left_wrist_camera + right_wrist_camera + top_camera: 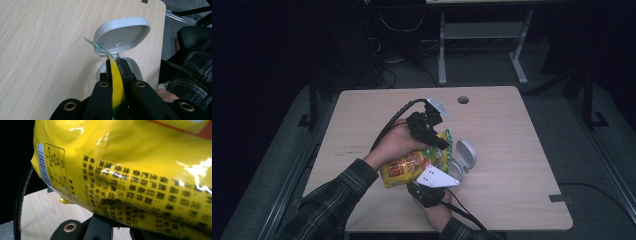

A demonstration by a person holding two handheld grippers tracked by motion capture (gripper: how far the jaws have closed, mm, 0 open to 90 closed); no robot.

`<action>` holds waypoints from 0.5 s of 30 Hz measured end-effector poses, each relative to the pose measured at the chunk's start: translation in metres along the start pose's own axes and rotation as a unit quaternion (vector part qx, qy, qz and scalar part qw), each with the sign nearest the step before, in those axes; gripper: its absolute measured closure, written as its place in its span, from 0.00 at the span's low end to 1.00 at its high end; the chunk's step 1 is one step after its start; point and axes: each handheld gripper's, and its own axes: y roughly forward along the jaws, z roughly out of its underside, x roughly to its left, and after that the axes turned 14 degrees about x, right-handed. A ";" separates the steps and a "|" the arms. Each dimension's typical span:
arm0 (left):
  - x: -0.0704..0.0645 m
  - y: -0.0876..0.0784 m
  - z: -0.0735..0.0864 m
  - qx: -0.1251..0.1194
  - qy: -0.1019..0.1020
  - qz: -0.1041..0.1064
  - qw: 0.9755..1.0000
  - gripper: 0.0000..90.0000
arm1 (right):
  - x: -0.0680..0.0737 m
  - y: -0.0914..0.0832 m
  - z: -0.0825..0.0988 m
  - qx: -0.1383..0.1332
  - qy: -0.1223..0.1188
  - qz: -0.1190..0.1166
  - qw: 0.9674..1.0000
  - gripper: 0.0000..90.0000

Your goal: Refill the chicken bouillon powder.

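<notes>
- Two grippers, one yellow snack bag [404, 169], one white flip-lid container [463, 160]; that's your count.
- Your left gripper [115, 62] pinches the bag's top edge, just above the container's open mouth.
- Your right gripper [428, 189] clamps the bag's lower end, nearer you than the container.
- Lid is up, bag tilted; pouring looks barely begun, contents unseen.

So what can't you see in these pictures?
- Inside the white box: left gripper view, the bag and jaws cover its base.
- Right gripper's jaw tips: right gripper view, the bag hides them.
- Bag's small print: right gripper view, blurred.
- Bag's top: high view, left gripper covers it.
</notes>
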 end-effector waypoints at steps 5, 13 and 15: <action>0.000 0.000 0.000 0.000 0.000 0.000 1.000 1.00 | 0.000 0.000 0.000 0.000 0.000 0.000 1.000 1.00; 0.000 0.001 -0.001 0.005 0.000 0.000 1.000 1.00 | 0.000 0.000 0.000 0.000 0.001 -0.001 1.000 1.00; 0.000 0.001 -0.001 0.005 0.000 0.000 1.000 1.00 | 0.000 0.000 0.000 -0.001 0.001 -0.002 1.000 1.00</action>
